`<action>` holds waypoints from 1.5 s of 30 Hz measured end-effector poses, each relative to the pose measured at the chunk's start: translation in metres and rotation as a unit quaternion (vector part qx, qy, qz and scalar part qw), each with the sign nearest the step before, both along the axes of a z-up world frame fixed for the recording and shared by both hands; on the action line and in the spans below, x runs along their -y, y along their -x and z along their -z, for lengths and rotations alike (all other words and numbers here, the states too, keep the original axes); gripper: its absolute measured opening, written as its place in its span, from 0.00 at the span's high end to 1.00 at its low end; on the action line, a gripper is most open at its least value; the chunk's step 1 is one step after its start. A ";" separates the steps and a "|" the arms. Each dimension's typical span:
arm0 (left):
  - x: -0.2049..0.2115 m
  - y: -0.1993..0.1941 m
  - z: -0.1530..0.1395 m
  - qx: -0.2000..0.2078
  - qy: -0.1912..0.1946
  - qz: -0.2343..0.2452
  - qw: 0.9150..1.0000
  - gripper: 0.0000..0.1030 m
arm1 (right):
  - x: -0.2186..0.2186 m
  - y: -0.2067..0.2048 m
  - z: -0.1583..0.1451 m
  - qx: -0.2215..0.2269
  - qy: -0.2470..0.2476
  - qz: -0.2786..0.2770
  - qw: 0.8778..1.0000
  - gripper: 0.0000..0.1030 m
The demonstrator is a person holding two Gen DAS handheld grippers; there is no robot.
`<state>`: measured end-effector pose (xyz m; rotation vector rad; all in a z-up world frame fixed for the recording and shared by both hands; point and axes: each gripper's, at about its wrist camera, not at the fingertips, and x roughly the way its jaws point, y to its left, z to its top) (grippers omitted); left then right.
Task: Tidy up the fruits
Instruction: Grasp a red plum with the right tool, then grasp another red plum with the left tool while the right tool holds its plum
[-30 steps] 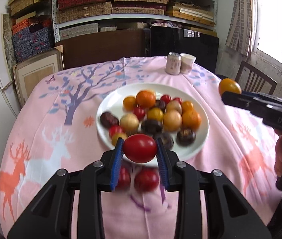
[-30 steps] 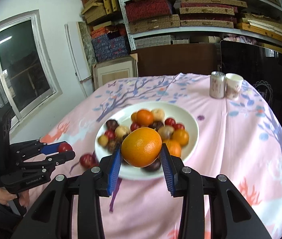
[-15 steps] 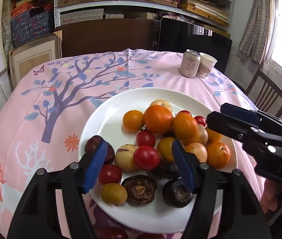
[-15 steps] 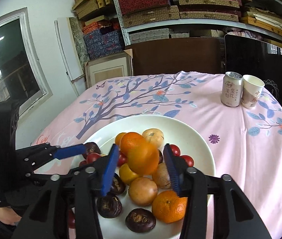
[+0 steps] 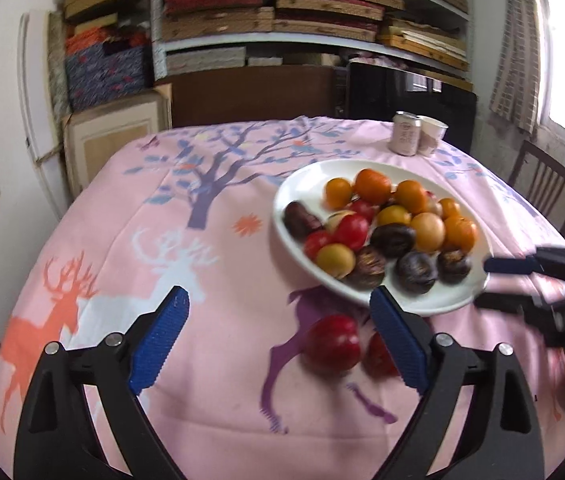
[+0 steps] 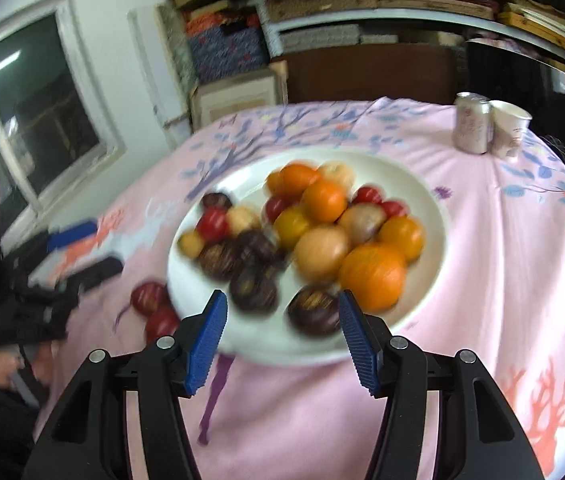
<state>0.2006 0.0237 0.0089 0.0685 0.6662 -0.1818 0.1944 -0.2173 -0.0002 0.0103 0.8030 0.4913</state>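
Shelves of stacked boxes behind; pink deer-print cloth covers the counter (image 5: 210, 360). Round white plate (image 5: 306, 184) sits mid-cloth, heaped with oranges, yellow, red and dark purple fruits. Two loose round red fruits (image 5: 332, 342) lie on the cloth just off the plate's near rim, touching or nearly touching each other.

My left tongs (image 5: 282, 344): jaws wide, just been opening, nothing pressed between them. The red pair lies between the pads, toward the right pad; round, no long axis to line up.

My right tongs (image 6: 280, 334): jaws partly open, just been opening, empty, over the plate's near rim.

Judgement: left is nearer the strays.
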 end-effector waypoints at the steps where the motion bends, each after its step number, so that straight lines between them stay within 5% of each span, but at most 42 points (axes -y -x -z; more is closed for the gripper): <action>1: -0.005 0.000 0.003 0.000 0.006 -0.008 1.000 0.13 | -0.011 0.008 0.002 -0.001 0.011 -0.017 1.000 0.43; 8: -0.010 -0.006 0.016 -0.016 0.002 -0.014 1.000 0.13 | -0.062 0.028 0.024 -0.032 0.056 -0.047 0.997 0.43; 19: -0.034 -0.010 0.012 -0.019 0.048 -0.048 0.998 0.13 | -0.096 0.008 0.026 -0.039 0.048 -0.027 0.998 0.51; 24: -0.033 -0.010 0.013 -0.020 0.045 -0.046 0.998 0.12 | -0.085 -0.007 0.034 -0.067 0.012 -0.006 0.998 0.63; 32: -0.021 -0.006 0.016 -0.027 0.041 -0.009 0.999 0.12 | -0.060 0.011 0.028 -0.054 -0.024 -0.010 0.998 0.64; 37: 0.010 0.003 0.020 -0.029 0.005 0.052 0.998 0.12 | -0.021 0.026 0.025 -0.045 -0.045 0.016 0.998 0.64; 43: 0.022 -0.005 0.034 -0.057 -0.030 0.049 0.997 0.13 | 0.016 0.030 0.029 -0.059 -0.079 0.052 0.994 0.63; 45: 0.023 -0.011 0.039 -0.073 -0.037 0.046 0.996 0.29 | 0.015 0.030 0.029 -0.058 -0.075 0.051 0.994 0.63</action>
